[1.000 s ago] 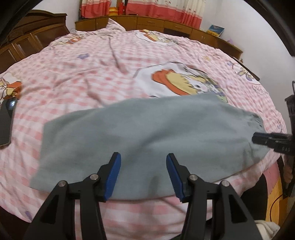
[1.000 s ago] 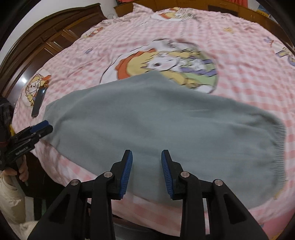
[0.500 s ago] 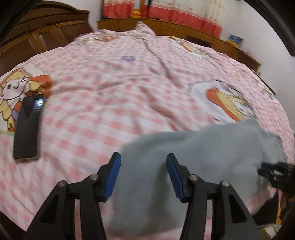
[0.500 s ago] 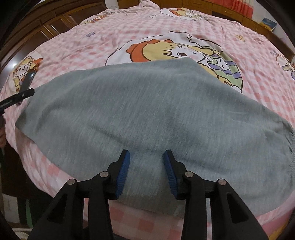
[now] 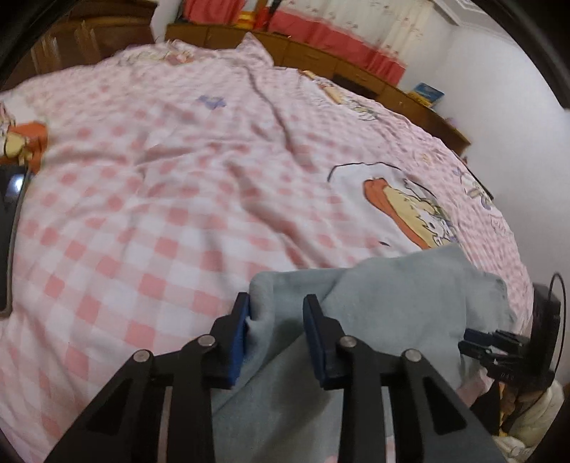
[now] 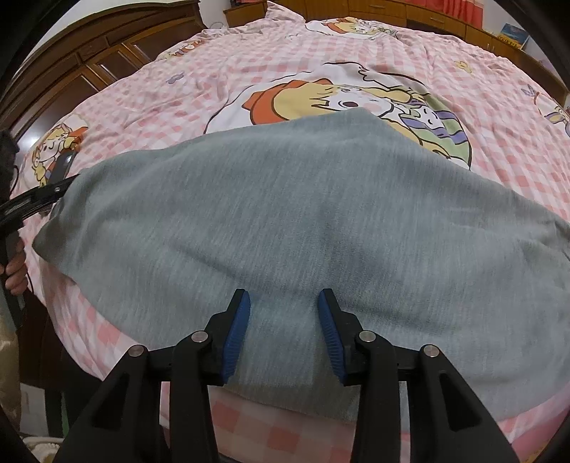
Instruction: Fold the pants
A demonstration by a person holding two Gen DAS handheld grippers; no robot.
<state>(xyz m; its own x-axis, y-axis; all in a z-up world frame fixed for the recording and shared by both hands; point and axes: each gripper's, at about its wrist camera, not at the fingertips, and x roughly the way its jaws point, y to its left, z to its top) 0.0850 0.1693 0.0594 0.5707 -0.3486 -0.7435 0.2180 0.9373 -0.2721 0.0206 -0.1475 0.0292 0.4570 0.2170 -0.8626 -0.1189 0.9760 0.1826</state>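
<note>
item: pants (image 6: 302, 220), bed (image 5: 160, 185); left gripper (image 5: 276, 313) fingers closing on bunched end, right gripper (image 6: 283, 313) parted over hem—pinch all layers before you lift.

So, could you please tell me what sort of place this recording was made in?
Most likely a home bedroom. A wide bed under a pink checked cartoon sheet fills the view, dark wooden cabinets stand along the wall beside it, and red-trimmed curtains hang behind. The grey pants lie spread on the bed.
</note>
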